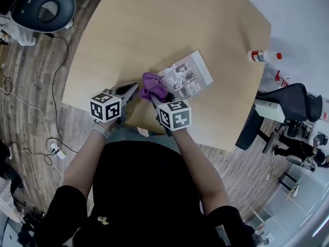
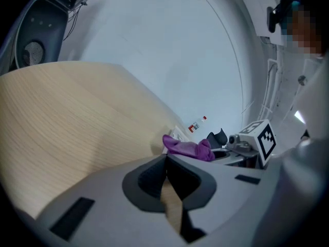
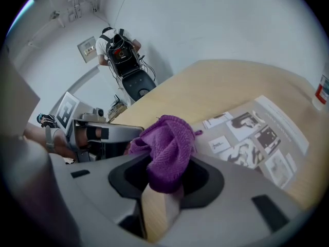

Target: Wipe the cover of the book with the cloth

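A book (image 1: 189, 75) with a picture-covered cover lies flat on the round wooden table (image 1: 154, 24), right of centre. My right gripper (image 1: 156, 98) is shut on a bunched purple cloth (image 1: 154, 88), held at the book's near left corner. In the right gripper view the cloth (image 3: 167, 145) bulges out of the right gripper (image 3: 167, 174), with the book (image 3: 254, 138) just beyond on the right. My left gripper (image 1: 134, 88) hovers close to the left of the cloth, over bare table. In the left gripper view the left gripper (image 2: 166, 161) is shut and empty, and the cloth (image 2: 187, 148) shows ahead.
A small white bottle with a red cap (image 1: 263, 56) stands near the table's right edge. A round dark chair (image 1: 43, 6) stands on the floor at top left, a black office chair (image 1: 288, 104) at the right. A person with a backpack (image 3: 121, 48) stands far behind.
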